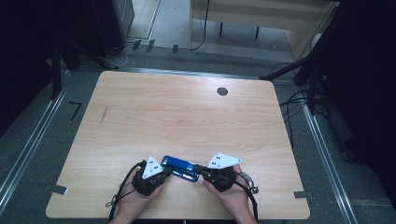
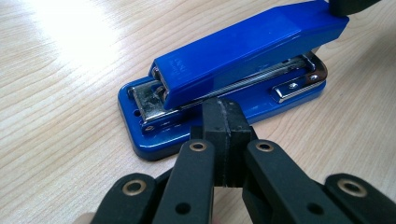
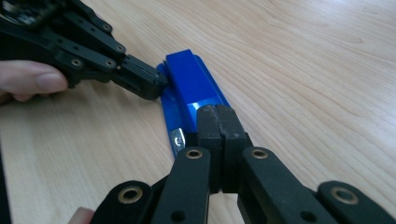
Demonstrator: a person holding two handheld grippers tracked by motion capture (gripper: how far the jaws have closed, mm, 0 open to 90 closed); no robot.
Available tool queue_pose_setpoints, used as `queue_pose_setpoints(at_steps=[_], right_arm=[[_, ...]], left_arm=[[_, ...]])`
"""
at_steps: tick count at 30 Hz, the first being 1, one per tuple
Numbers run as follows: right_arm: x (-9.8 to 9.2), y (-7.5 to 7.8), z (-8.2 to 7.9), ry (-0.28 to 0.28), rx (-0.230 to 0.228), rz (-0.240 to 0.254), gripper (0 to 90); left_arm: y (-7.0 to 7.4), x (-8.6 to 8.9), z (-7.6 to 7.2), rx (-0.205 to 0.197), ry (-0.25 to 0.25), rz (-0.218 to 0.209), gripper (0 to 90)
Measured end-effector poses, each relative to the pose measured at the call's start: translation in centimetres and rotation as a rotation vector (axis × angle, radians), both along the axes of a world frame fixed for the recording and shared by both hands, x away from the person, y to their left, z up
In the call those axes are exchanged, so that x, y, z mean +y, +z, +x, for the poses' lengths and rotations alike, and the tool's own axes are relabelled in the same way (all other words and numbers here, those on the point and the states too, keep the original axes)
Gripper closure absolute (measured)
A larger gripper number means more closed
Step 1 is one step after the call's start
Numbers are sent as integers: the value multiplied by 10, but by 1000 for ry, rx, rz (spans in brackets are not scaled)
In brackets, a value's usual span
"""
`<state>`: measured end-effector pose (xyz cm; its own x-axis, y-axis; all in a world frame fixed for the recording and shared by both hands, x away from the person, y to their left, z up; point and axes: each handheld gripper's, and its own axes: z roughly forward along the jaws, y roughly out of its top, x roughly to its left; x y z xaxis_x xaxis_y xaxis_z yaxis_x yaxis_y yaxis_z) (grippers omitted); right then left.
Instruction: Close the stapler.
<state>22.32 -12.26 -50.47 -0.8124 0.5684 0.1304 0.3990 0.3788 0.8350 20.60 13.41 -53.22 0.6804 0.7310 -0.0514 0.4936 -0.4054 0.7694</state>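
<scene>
Stapler (image 1: 179, 167), blue, is being flanked on the wooden table (image 1: 187, 116) by two clenched, empty claws: the left gripper (image 2: 223, 122) is being pressed against its long side, the right gripper (image 3: 218, 122) against its hinge end.

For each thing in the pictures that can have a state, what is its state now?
Blue stapler: lies flat on the table, arm slightly raised at the front.
Left gripper: shut, tip against the stapler's side, holds nothing.
Right gripper: shut, tip at the stapler's rear end, holds nothing.
</scene>
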Motion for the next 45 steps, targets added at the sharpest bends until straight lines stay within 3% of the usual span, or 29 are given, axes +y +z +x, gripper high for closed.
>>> queue_pose_setpoints(at_steps=[1, 2, 4, 13, 17, 22, 28, 33, 34, 41, 45], right_arm=[[0, 0, 0, 0, 0, 0, 900], [-3, 3, -3, -15, 12, 47, 900], [-3, 3, -7, -31, -12, 28, 900], [-2, -5, -19, -27, 11, 20, 900], [1, -11, -23, -36, 3, -8, 900], [2, -14, -22, -53, 5, -9, 900], [4, -16, -21, -45, -5, -15, 900], [6, -19, -19, -41, -8, -31, 900], [6, -19, -18, -42, -5, -31, 900], [6, -19, -12, -34, -6, -31, 900], [9, -22, -6, -26, -10, -58, 900]], left_arm=[[0, 0, 0, 0, 0, 0, 900], [0, 2, 0, 0, 2, -13, 900], [0, 3, 0, 2, 2, -20, 900], [2, 7, -5, -12, -4, -30, 897], [8, 21, -9, -15, 17, -60, 837], [11, 45, -5, -42, 75, -99, 735], [11, 70, 2, -103, 176, -117, 519], [8, 78, 4, -118, 231, -82, 383], [8, 82, 5, -118, 261, -78, 360], [9, 97, 2, -126, 319, -84, 290], [10, 114, -2, -108, 367, -104, 279]])
